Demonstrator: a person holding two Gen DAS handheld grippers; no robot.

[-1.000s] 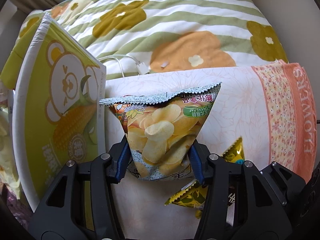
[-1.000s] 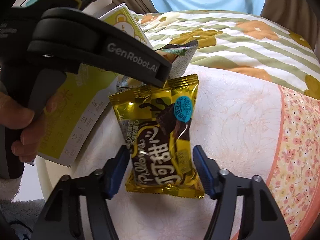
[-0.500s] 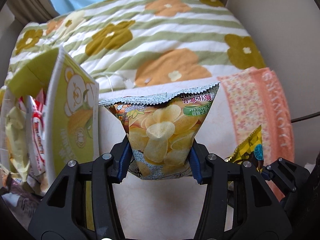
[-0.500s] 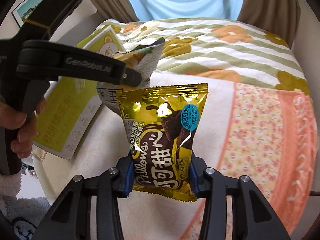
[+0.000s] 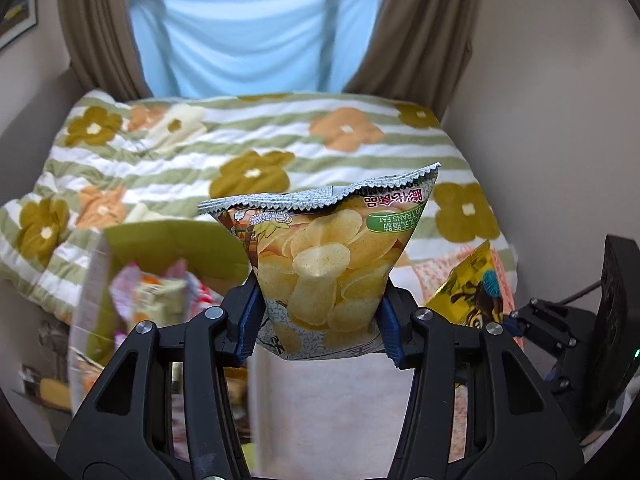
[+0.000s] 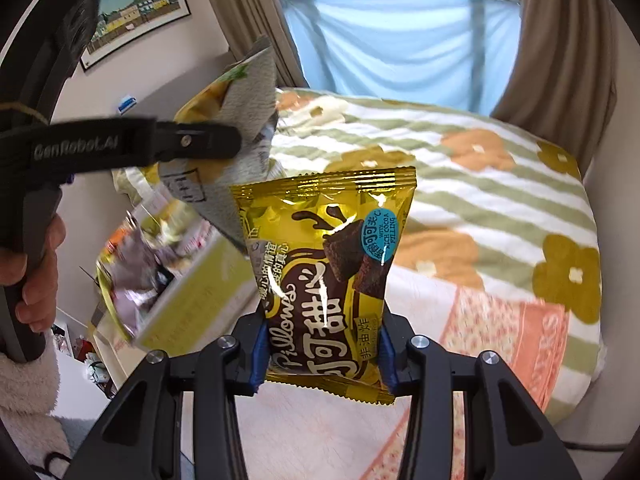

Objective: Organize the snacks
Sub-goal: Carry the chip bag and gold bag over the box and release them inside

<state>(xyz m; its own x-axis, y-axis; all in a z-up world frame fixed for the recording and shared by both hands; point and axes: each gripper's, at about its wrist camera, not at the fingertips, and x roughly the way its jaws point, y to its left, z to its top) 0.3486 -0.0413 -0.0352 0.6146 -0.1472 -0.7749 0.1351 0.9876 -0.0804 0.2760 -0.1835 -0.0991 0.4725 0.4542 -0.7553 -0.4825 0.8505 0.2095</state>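
Note:
My left gripper (image 5: 320,326) is shut on a potato chip bag (image 5: 324,264) and holds it upright in the air above the bed. My right gripper (image 6: 322,356) is shut on a gold chocolate pillow snack bag (image 6: 326,276), also lifted upright. The gold bag shows at the right of the left wrist view (image 5: 470,292). The left gripper with the chip bag (image 6: 236,144) shows at the upper left of the right wrist view. A green carton (image 5: 160,240) holding several snack packs sits low at the left; it also shows in the right wrist view (image 6: 188,296).
A floral green-striped quilt (image 5: 248,148) covers the bed, with a pink floral cloth (image 6: 500,336) in front. Brown curtains and a blue window cover (image 5: 256,40) stand behind. A wall (image 5: 540,100) rises at the right. A framed picture (image 6: 136,4) hangs on the left wall.
Both grippers have risen and tilted up with their bags, so the window and curtains now show. The right gripper closed on the gold bag and lifted it off the cloth.

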